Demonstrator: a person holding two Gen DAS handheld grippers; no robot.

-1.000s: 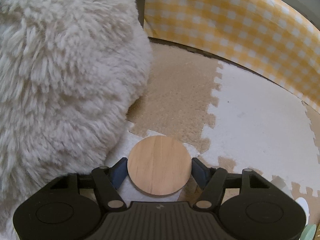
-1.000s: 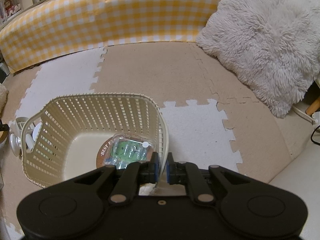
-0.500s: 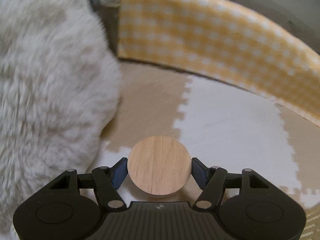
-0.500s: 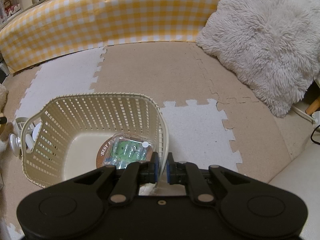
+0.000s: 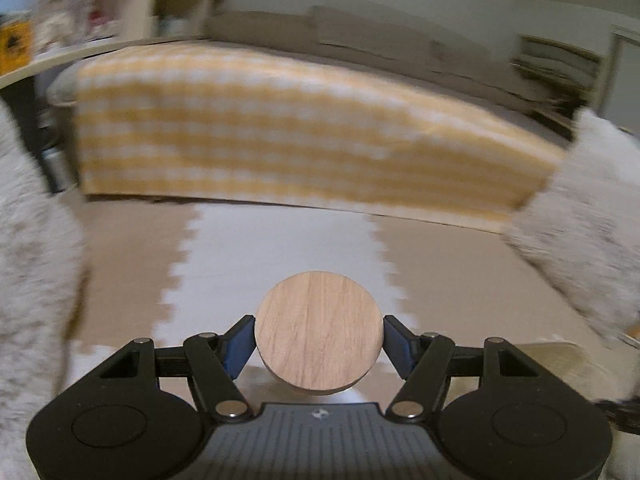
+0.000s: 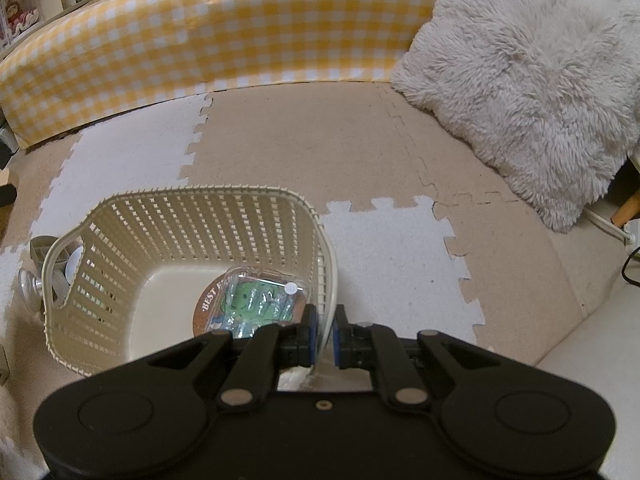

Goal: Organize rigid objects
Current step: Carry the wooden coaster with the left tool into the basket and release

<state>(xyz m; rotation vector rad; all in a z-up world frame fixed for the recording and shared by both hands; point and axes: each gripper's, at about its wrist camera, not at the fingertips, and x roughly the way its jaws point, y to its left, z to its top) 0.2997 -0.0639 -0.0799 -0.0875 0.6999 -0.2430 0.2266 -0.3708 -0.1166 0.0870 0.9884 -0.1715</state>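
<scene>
My left gripper is shut on a round wooden disc and holds it above the foam floor mat; the disc's flat top faces the camera. My right gripper is shut on the near right rim of a cream slatted plastic basket that stands on the mat. Inside the basket lie a brown round coaster and a clear plastic case with green contents.
A yellow checked padded barrier runs along the back, also in the left wrist view. A fluffy white cushion lies at the right. A grey and white item sits left of the basket. The floor is beige and white puzzle mat.
My left gripper has lifted and swung right with the disc, away from the fluffy cushion; the view now faces the checked barrier and is blurred. The right gripper and basket have not moved.
</scene>
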